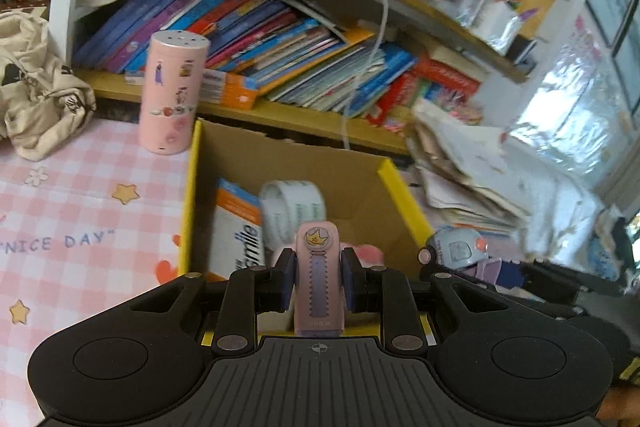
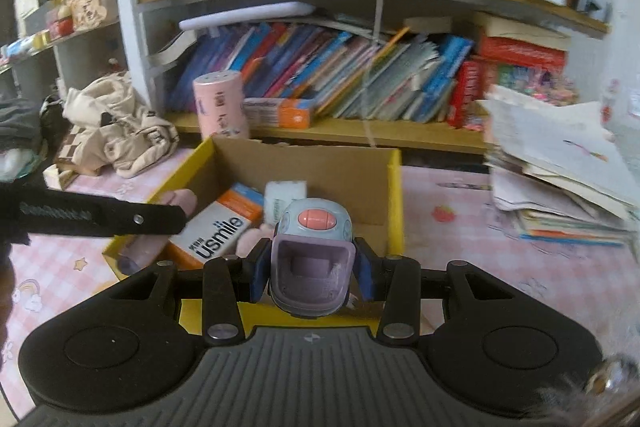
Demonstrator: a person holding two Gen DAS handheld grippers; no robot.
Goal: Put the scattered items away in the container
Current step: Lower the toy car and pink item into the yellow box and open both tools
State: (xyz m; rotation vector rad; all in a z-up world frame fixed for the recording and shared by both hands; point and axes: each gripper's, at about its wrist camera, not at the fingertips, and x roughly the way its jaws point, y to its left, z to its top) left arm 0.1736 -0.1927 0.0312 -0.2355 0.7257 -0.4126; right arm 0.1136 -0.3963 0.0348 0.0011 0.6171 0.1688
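An open cardboard box with yellow edges point(image 1: 394, 183) point(image 2: 394, 187) stands on the pink checked cloth. Inside lie a white and orange usmile carton point(image 1: 236, 231) point(image 2: 218, 233), a white roll point(image 1: 294, 207) point(image 2: 286, 199) and something pink. My left gripper point(image 1: 318, 279) is shut on a pink and lilac tape-like tool point(image 1: 318, 283), held above the box's near edge; it also shows in the right wrist view point(image 2: 152, 231). My right gripper point(image 2: 312, 267) is shut on a blue-grey and lilac toy with a coral button point(image 2: 312, 259) point(image 1: 458, 247), over the box's near side.
A pink cylinder point(image 1: 172, 91) point(image 2: 220, 105) stands behind the box's left corner. A beige bag point(image 1: 36, 87) point(image 2: 120, 131) lies at the left. A shelf of leaning books point(image 1: 280, 43) point(image 2: 340, 75) runs behind. A stack of papers point(image 1: 460, 171) point(image 2: 560, 163) sits at the right.
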